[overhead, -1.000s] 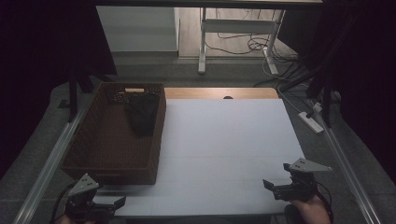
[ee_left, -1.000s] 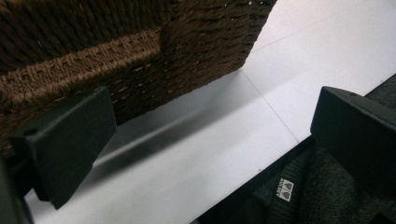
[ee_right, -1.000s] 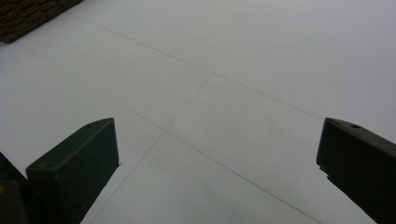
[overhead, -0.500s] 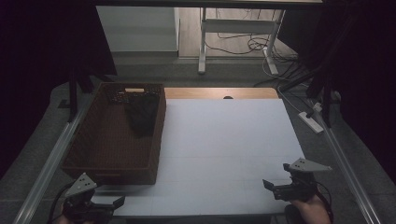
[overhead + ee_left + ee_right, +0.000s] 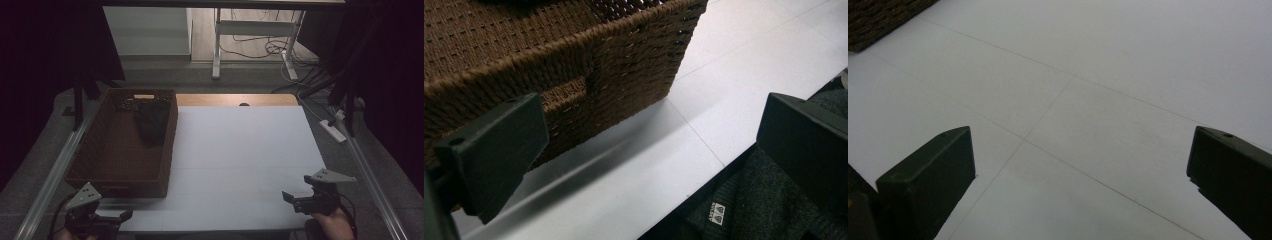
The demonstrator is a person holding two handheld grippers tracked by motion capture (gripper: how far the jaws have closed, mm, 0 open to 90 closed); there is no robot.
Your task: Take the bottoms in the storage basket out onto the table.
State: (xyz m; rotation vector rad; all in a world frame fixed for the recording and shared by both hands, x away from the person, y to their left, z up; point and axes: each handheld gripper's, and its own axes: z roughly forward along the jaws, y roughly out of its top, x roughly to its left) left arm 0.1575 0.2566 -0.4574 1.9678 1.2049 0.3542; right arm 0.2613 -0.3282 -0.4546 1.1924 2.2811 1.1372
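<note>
woven brown wicker makes up the basket (image 5: pixel 120 150) that sits on the left part of the white tabletop (image 5: pixel 240 160), and a dark bundle of cloth (image 5: pixel 151 122) lies inside it toward its far right corner. the left claw (image 5: pixel 117 217) is held low at the near left corner of the tabletop, just in front of the basket's near wall, with its jaws spread wide and nothing between them. in the left gripper view the basket's near corner (image 5: pixel 589 65) stands close ahead, apart from the jaws, and a dark knitted sleeve or garment (image 5: pixel 744 205) with a small white label shows below the tabletop's edge. the right claw (image 5: pixel 290 199) is held by a hand (image 5: pixel 332 225) at the near right corner, well apart from the basket, pointing left across the white surface. its jaws are also wide apart and empty, with bare tabletop (image 5: pixel 1088 100) between them.
</note>
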